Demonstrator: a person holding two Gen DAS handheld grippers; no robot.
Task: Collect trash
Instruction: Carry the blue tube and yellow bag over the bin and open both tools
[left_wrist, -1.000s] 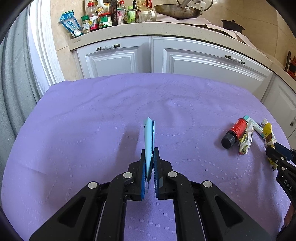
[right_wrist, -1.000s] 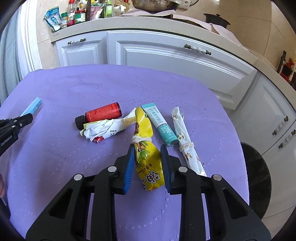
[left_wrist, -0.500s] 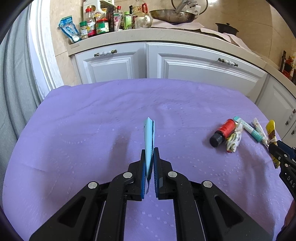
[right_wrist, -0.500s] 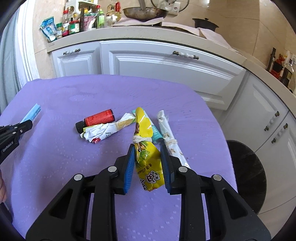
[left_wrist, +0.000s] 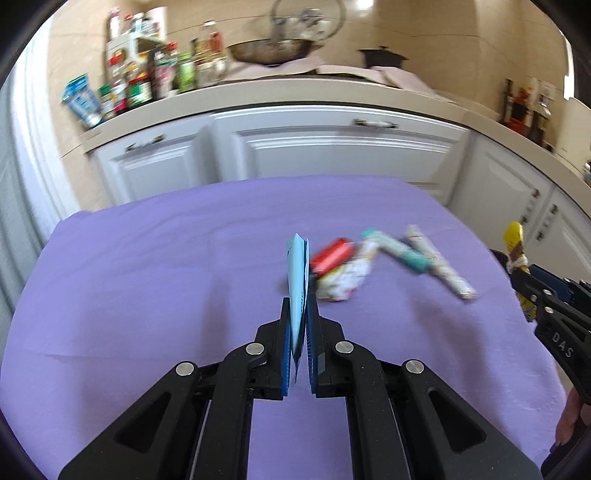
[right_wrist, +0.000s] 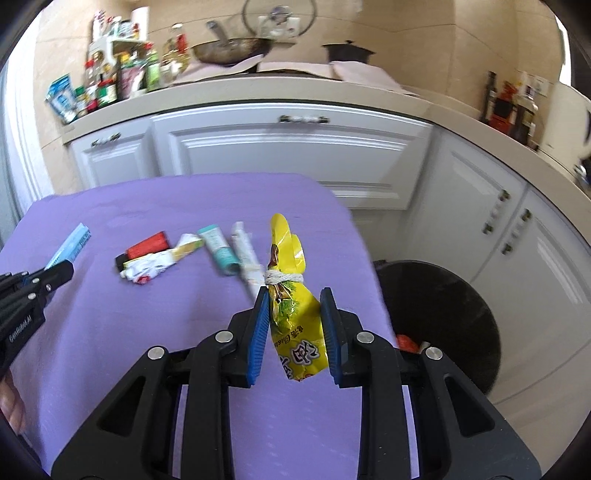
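Observation:
My left gripper (left_wrist: 298, 306) is shut on a flat light-blue packet (left_wrist: 297, 273), held edge-up above the purple cloth; the packet (right_wrist: 72, 245) and left gripper (right_wrist: 61, 271) also show at the left of the right wrist view. My right gripper (right_wrist: 293, 295) is shut on a yellow snack bag (right_wrist: 295, 314) tied with white string, lifted off the table. On the cloth lie a red bottle (right_wrist: 149, 245), a crumpled wrapper (right_wrist: 147, 267), a teal tube (right_wrist: 219, 249) and a white tied wrapper (right_wrist: 245, 254). A black trash bin (right_wrist: 443, 314) stands to the right of the table.
The purple cloth (right_wrist: 110, 332) covers the table, whose right edge borders the bin. White cabinets (right_wrist: 288, 155) and a counter crowded with bottles (right_wrist: 122, 81), a pan (right_wrist: 231, 50) and a pot stand behind. A person's hand (left_wrist: 570, 424) shows at the right edge.
Both grippers have lifted and swung to the right with their loads. The yellow bag has left the cloth, and the black bin has come far more into the right wrist view.

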